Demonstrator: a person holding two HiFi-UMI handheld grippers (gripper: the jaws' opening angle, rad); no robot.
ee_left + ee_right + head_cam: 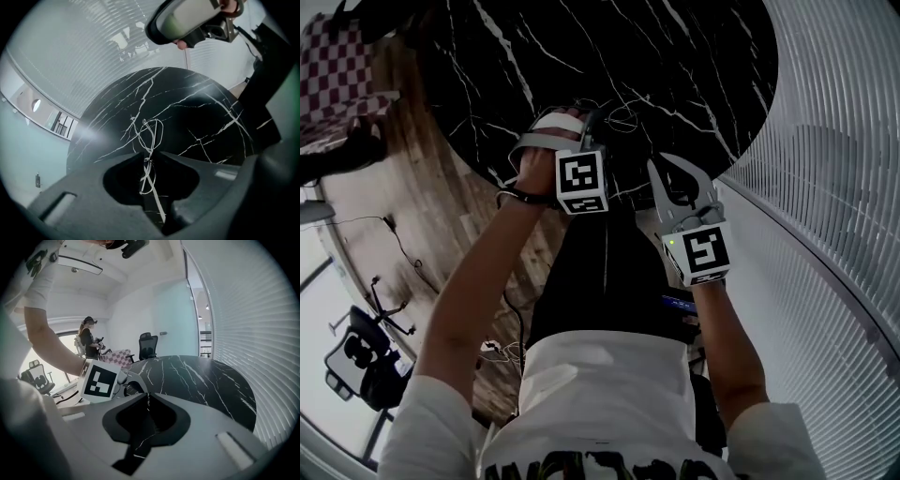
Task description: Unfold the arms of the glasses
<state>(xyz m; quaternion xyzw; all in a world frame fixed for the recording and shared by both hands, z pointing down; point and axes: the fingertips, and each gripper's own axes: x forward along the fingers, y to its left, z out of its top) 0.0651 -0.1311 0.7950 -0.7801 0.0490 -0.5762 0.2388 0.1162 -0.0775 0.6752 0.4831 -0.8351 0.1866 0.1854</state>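
Thin wire-rimmed glasses [147,159], pinched near the bridge between the tips of the left gripper [151,154]. One lens ring out past the tips, the other back in the hollow between the jaws, a pale arm slanting down from the pinch toward the camera. Arms folded or open: not readable. Held over the black marble table [201,108], just inside its near edge in the head view; touching the top or hanging clear of it, cannot tell.

Left gripper tilted steeply down, wrapped by the left hand [542,155], marker cube [581,182] facing up at the head camera. To its right, the right gripper [147,396], jaws drawn together to a hairline slit, pointed at a shallower slant across the same near edge toward the left gripper. Close to the glasses, contact with them not readable.

Beyond the table's far edge, seen from the right gripper view, a dark office chair [147,346] and a standing person [88,341]. Along the table's right edge, white slatted blinds [825,150]; off its left edge, wood-plank floor [412,197].
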